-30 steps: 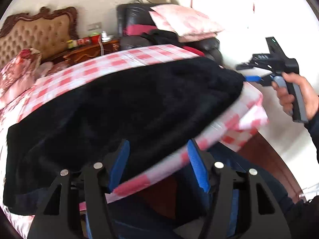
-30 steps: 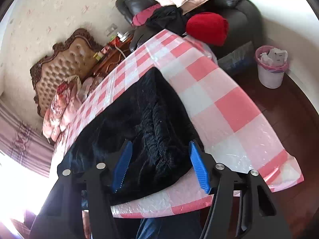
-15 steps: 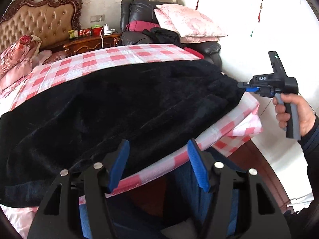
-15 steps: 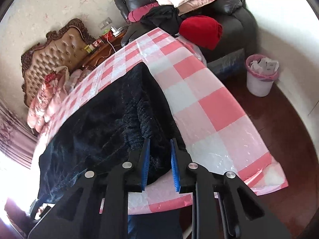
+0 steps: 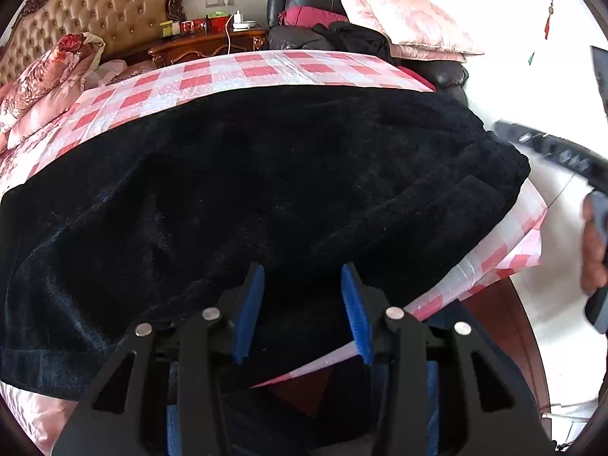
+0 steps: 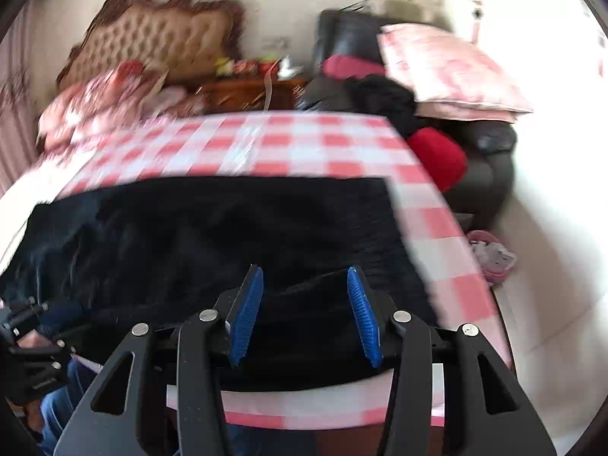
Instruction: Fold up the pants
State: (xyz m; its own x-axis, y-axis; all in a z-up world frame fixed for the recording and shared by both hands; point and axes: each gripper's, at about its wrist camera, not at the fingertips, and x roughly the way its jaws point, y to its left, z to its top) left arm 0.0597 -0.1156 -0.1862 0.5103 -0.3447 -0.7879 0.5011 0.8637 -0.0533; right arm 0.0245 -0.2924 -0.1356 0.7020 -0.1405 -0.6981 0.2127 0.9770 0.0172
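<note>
Currently, in the left wrist view, the black pants [image 5: 266, 190] lie spread lengthwise across the table [image 5: 266, 72], which is covered in a pink-and-white checked cloth, with the waistband end near the right edge and the long near side overhanging the front edge. The left gripper [image 5: 302, 311] sits at that front edge with its jaws closing; the blue pads straddle the fabric hem but do not yet press it, so nothing is held. This placement suits a pinch on the near hem, judged as preparation for folding the garment. At the right border a hand [image 5: 592, 250] carries the other tool, only partly visible. In the right wrist view, which is motion-blurred, the pants [image 6: 209, 228] fill the near half of the table [image 6: 304, 144], leaving the far edge and right edge bare. The right gripper [image 6: 304, 313] hovers over the front edge near the waistband corner, jaws opening, with dark fabric between the pads but no evident clamping. Both tools address the same near side, probably to lift it evenly.
</note>
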